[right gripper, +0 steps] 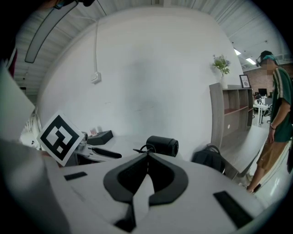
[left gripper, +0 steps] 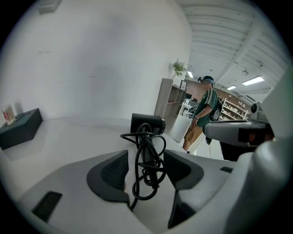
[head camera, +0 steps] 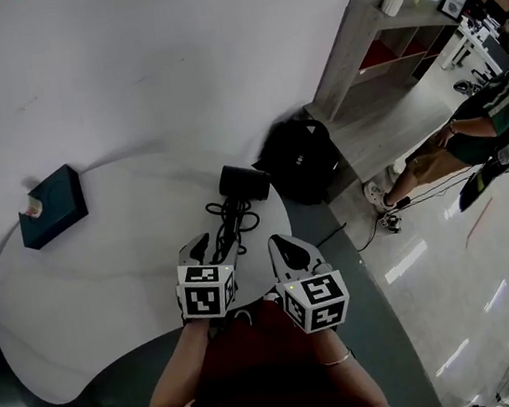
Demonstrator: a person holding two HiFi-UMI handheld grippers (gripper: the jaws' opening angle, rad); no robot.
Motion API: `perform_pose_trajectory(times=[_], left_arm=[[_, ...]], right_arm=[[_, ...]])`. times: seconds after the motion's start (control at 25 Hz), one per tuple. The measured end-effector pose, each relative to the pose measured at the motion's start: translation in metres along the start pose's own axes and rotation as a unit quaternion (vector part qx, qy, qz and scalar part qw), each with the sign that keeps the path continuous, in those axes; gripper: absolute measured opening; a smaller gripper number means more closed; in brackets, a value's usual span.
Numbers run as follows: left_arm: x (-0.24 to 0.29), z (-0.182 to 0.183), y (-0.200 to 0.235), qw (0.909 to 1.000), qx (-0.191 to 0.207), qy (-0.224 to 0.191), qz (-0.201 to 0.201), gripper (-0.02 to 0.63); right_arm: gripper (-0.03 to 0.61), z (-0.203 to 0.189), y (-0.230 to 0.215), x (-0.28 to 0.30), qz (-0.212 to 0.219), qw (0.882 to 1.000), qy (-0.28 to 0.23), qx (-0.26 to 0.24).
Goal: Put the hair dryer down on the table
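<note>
The hair dryer (head camera: 244,182) lies on the bench (head camera: 107,294), seemingly rigid and nose-heavy with a floppy cord (head camera: 228,218), best taken by its handle, while the left hand-held gripper (head camera: 207,250) stands spread, pinching nothing, and the right hand-held gripper (head camera: 284,245) is pressed together.

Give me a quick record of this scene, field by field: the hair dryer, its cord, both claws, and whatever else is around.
hair dryer: lying on the white table, near its far edge
cord: bundled, trailing from the dryer toward the claws
left claw: open, cord between the jaws, not gripped
right claw: shut, empty
tissue box: dark, at the table's left
backpack: black, on the floor beside the table
person: standing near the shelf
</note>
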State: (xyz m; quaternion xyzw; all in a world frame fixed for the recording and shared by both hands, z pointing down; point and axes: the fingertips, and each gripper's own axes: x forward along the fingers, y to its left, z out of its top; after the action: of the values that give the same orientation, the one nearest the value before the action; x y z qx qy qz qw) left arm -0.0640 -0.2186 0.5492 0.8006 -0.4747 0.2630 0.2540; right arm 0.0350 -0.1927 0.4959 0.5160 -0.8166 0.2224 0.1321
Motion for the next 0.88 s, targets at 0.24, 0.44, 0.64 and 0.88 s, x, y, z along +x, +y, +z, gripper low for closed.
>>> perform_pose_trajectory(times=[0.24, 0.44, 0.64, 0.88], left_arm=[[-0.024, 0.002, 0.001, 0.9996, 0.012, -0.023, -0.013, 0.213], [-0.046, 0.007, 0.004, 0.9980, 0.026, -0.054, -0.021, 0.141], [-0.071, 0.010, 0.009, 0.9952, 0.049, -0.082, -0.021, 0.086], [-0.090, 0.012, 0.010, 0.9926, 0.043, -0.108, -0.035, 0.054]], right_arm=[[0.015, 0.000, 0.017, -0.010, -0.008, 1.000, -0.013, 0.002], [0.015, 0.000, 0.032, -0.017, -0.015, 1.000, -0.023, 0.003], [0.015, -0.004, 0.049, -0.025, -0.020, 0.999, -0.032, 0.009], [0.015, -0.007, 0.061, -0.037, -0.032, 0.999, -0.043, 0.007]])
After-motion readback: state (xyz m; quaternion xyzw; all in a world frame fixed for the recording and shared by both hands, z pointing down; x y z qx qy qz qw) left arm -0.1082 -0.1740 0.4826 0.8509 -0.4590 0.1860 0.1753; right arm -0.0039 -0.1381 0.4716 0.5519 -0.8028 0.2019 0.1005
